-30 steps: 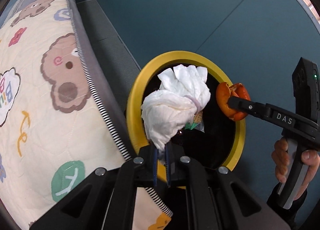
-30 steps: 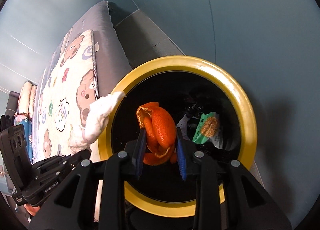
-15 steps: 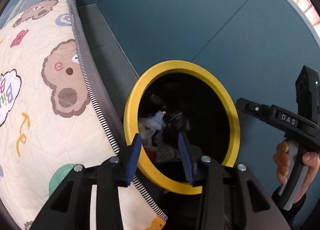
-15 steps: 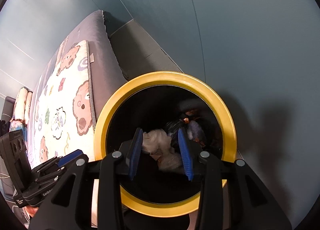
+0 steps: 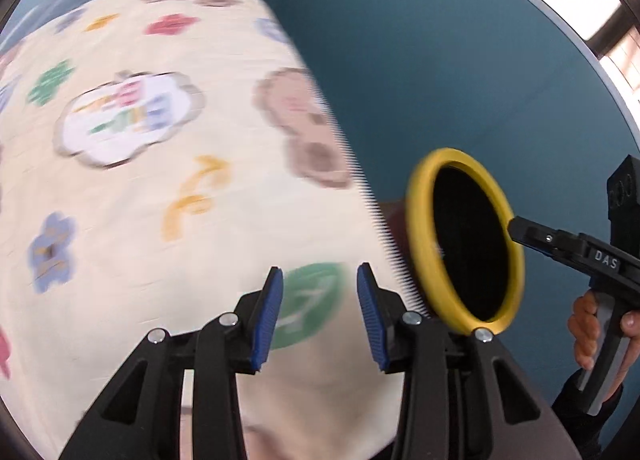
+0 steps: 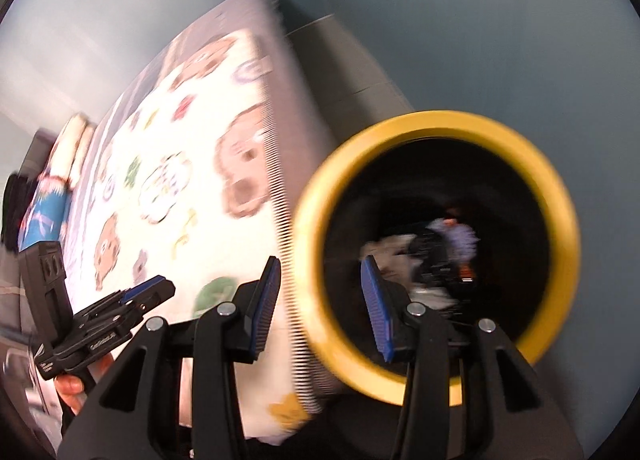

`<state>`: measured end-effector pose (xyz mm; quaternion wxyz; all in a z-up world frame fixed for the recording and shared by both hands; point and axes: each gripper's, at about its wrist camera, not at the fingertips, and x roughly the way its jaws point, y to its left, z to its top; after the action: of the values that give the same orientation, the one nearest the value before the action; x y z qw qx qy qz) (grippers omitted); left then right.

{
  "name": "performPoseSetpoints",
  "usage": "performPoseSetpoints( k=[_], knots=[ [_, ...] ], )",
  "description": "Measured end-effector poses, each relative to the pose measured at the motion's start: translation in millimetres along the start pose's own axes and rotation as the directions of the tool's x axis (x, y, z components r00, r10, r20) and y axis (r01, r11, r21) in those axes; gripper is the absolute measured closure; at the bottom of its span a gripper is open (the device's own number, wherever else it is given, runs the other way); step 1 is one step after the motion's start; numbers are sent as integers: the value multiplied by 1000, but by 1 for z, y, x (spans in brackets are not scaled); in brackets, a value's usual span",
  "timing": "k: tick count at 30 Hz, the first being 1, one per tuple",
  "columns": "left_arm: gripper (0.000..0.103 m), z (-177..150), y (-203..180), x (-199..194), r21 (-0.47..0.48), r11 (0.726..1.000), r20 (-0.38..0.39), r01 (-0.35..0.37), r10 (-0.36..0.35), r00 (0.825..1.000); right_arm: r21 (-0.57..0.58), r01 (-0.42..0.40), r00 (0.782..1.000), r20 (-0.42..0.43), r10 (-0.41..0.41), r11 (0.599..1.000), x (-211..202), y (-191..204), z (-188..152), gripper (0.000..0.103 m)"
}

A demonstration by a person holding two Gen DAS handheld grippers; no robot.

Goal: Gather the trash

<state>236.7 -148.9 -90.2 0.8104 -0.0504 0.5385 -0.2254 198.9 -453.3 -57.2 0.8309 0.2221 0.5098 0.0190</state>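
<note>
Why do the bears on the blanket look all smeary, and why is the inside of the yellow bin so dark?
In the left wrist view the blanket is motion-blurred, while the left gripper stays sharp. In the right wrist view the bin rim smears too, and the trash inside is dim and fuzzy because little light reaches down there. Both views bend straight edges, as fisheye lenses do.

Both views motion-blurred, fisheye-warped edges; bright daylight upper right, left view.
</note>
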Motion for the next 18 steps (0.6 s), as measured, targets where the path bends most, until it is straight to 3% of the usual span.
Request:
performPoseSetpoints(
  k=[8,14,18],
  knots=[
    [68,-24,94,-34,-124,990,39,-68,74,997,-133,-48,995,-95,36,990,49,87,-21,63],
    [67,-46,134,-47,-164,982,86,-95,110,990,-210,-51,992,-122,25,976,74,141,-49,63],
    [50,-61,146,-74,-162,977,193,-135,166,967,-274,-37,997,-71,18,961,72,171,-73,56]
  ],
)
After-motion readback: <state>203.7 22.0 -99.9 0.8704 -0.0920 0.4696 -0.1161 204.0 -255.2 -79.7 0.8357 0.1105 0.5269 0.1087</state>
